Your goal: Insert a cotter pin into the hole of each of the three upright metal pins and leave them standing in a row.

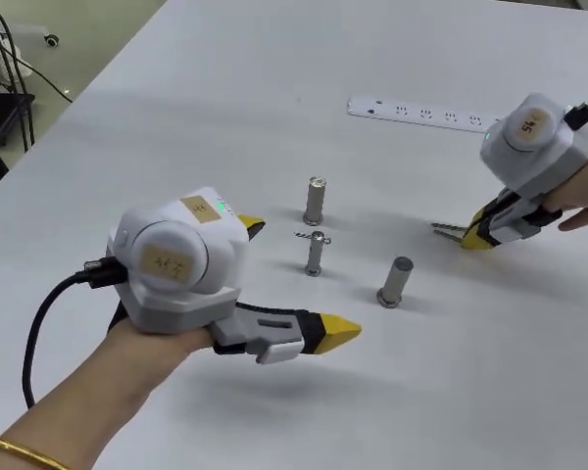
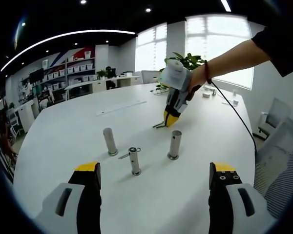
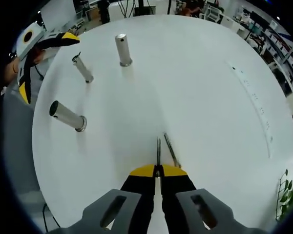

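Now, cotter pin (image 3: pixel 158 148): likely light, thin, slippery; pinch near the head.
Right gripper (image 3: pixel 157 168): jaws closed on it.
Left gripper (image 2: pixel 155 168): wide open, empty.

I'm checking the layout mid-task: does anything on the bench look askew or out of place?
Nothing has tipped, but the line is bent, not a row: the nearest pin sits off to the side of the far pin and the middle pin, which carries a cotter pin.
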Motion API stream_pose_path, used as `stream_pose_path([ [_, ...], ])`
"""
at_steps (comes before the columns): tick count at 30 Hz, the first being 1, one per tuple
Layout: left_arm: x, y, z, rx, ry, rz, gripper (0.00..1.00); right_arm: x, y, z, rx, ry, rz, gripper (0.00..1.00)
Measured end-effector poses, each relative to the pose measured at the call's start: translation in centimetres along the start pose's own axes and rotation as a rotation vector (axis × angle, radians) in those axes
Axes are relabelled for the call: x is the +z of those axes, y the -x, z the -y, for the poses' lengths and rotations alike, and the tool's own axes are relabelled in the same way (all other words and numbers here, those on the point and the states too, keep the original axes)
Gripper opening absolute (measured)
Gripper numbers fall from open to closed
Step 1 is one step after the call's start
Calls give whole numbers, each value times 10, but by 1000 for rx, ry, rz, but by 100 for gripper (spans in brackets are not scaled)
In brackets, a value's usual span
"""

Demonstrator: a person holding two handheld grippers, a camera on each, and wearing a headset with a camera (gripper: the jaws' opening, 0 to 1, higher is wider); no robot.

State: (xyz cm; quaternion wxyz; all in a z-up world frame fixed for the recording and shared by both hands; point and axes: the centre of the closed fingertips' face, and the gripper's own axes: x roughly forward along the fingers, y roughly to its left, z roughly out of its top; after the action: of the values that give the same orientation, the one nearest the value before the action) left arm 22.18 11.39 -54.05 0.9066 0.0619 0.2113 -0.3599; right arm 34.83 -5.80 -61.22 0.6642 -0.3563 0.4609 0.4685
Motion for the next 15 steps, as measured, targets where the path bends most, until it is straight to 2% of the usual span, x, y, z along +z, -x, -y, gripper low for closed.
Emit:
stream_pose_path([
  [7,0,0,0,0,11,2,91,1,4,-6,-26,59,-12,0],
  [9,0,0,-1,0,12,4,90,2,4,-3,-33,83,-10,0],
  [15,3,2,-1,-1,7,13,88,4,12,-8,-46,72,22,0],
])
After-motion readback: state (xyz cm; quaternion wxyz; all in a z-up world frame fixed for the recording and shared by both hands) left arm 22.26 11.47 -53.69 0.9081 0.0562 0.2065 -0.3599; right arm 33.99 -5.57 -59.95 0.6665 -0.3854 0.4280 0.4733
